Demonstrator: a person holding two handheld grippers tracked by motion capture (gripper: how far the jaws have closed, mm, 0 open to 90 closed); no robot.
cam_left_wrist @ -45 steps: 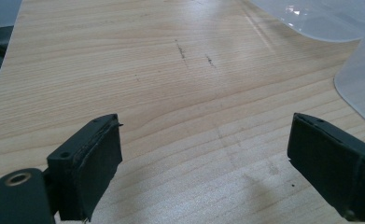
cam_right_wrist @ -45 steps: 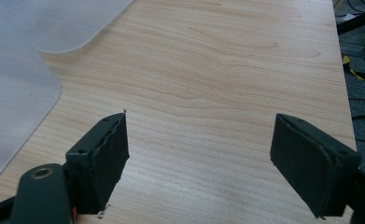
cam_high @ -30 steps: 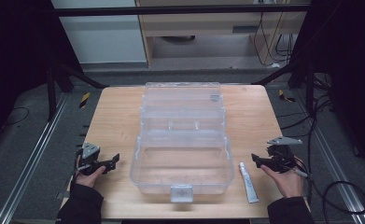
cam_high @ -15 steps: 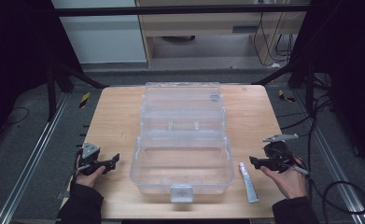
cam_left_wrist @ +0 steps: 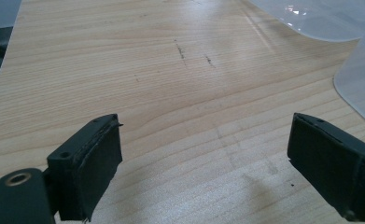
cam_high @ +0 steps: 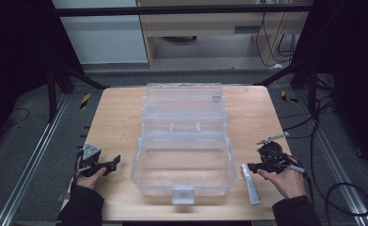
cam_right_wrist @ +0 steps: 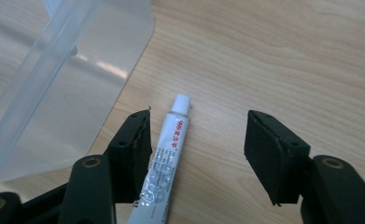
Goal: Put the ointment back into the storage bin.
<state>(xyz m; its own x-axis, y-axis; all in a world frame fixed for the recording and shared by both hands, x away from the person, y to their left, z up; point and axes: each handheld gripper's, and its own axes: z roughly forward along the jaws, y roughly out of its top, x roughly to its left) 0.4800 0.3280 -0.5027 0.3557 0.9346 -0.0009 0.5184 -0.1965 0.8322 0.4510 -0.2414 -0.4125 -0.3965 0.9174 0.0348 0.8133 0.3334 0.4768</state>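
A clear plastic box [cam_high: 184, 141] lies open in the middle of the wooden table [cam_high: 118, 117], its lid folded back. A small white tube [cam_high: 251, 183] with red print lies on the wood just right of the box. My right gripper [cam_high: 251, 166] is open and hovers over the tube's cap end; in the right gripper view the tube [cam_right_wrist: 164, 163] lies between the jaws, close to the left one, with the box's corner [cam_right_wrist: 54, 79] to the left. My left gripper [cam_high: 117, 161] is open near the table's front left, pointing at the box, with bare wood [cam_left_wrist: 203, 116] between its jaws.
The box's edge [cam_left_wrist: 357, 65] shows at the right of the left gripper view. Dark metal frame legs [cam_high: 73, 77] and cables [cam_high: 323, 122] flank the table. A cabinet [cam_high: 205, 28] stands behind it.
My right gripper has moved left and slightly toward the front, from the table's right edge to above the tube. The left gripper has not moved.
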